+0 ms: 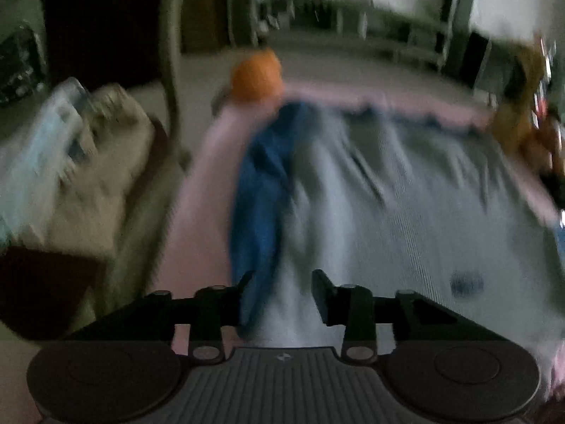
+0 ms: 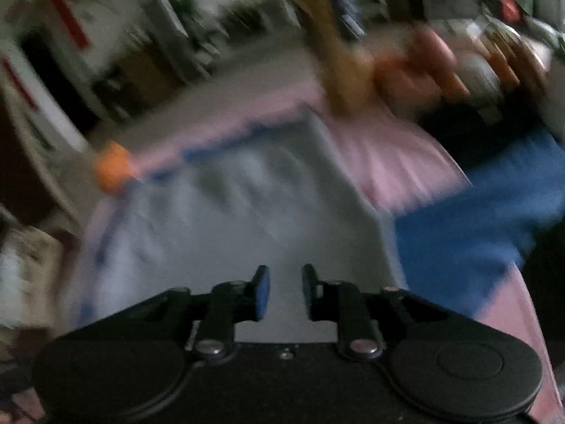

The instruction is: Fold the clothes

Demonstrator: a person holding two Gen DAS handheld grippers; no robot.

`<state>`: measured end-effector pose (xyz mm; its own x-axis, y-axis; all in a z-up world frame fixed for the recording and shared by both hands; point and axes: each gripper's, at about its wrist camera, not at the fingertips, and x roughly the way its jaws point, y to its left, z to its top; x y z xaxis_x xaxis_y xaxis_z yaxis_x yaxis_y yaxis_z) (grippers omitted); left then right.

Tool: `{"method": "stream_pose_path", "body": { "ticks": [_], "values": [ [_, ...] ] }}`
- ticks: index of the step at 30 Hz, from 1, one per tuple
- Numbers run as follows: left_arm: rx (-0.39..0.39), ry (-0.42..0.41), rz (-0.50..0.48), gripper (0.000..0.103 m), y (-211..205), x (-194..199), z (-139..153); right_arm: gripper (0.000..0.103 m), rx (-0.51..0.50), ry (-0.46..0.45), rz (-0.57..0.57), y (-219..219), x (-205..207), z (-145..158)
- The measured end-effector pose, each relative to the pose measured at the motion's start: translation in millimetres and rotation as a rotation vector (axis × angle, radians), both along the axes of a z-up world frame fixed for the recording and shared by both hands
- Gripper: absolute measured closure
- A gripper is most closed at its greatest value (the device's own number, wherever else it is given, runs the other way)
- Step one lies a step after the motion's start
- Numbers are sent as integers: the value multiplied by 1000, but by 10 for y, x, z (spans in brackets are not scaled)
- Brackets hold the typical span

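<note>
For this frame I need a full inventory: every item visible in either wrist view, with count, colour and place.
Garment: one, pale grey, spread on the sheet.
Blue cloth: one, blue, along the garment's left edge in the left view.
Sheet: one, pink, beneath the clothes.
Ball: one, orange, at the sheet's far corner.
Blue fabric: one, blue, right of the garment in the right view.
Pile: beige, beside the sheet, too blurred to identify.
Left gripper: black, jaws apart, over the garment.
Right gripper: black, jaws apart, over the garment.

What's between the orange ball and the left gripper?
A blue garment runs from near the orange ball to the left gripper, beside grey cloth, in the left wrist view.
</note>
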<state>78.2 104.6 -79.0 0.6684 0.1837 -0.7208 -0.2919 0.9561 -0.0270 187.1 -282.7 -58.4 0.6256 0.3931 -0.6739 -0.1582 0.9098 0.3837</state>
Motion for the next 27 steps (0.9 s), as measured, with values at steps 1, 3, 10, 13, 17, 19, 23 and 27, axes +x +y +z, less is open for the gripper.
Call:
{"method": "stream_pose_path", "body": {
  "ticks": [1, 3, 10, 13, 17, 19, 23, 27],
  "values": [
    [-9, -33, 18, 60, 115, 60, 61, 71, 29, -47, 13, 74, 16, 144],
    [-43, -83, 62, 60, 369, 257, 99, 66, 90, -138, 36, 237, 55, 394],
    [-378, -92, 32, 59, 1034, 1280, -93, 45, 135, -301, 116, 819, 203, 299],
    [-469, -31, 13, 40, 1177, 1799, -297, 53, 203, -216, 145, 867, 370, -9],
    [-504, 46, 19, 42, 1293, 2313, -606, 53, 315, -104, 116, 667, 550, -278],
    [-512, 71, 17, 47, 1320, 2485, -745, 53, 319, -87, 103, 603, 597, -329],
    [-573, 60, -49, 48, 1279, 2579, -860, 52, 318, -61, 101, 612, 640, -368],
    [-570, 109, -51, 49, 1224, 2669, -995, 48, 314, -41, 104, 678, 622, -394]
  ]
}}
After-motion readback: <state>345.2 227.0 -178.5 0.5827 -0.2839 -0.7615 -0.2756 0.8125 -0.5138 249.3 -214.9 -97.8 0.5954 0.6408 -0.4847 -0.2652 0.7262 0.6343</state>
